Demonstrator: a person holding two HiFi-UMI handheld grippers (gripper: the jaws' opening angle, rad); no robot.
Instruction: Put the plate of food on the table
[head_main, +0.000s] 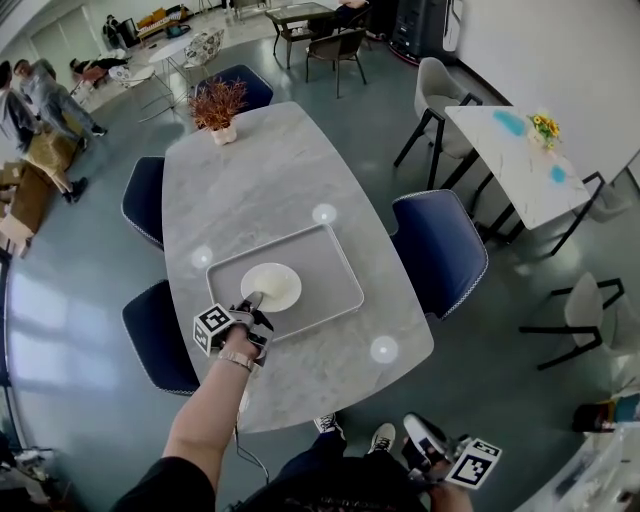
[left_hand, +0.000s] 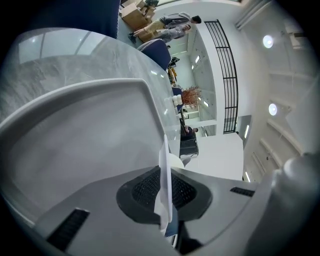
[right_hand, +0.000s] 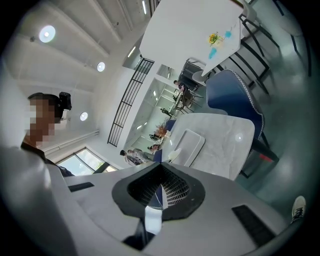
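Left tool pinching a white plate over a tray on a marble counter.

Seen from above, the left tool (head_main: 254, 300) is clamped shut on the near rim of a round white plate (head_main: 272, 286). The plate lies inside a grey tray (head_main: 325, 262) near the front end of the long counter (head_main: 270, 170). No food shows on the plate, and it is unclear whether it rests flat or is slightly raised. The right tool (right_hand: 160, 196) hangs low at the person's side, well away from the counter, its jaws closed together on nothing. The likely risk is that the grip takes only a thin edge on one side. The plate's far side could therefore droop, catch the tray's raised lip, or twist out of the tool and clatter down.
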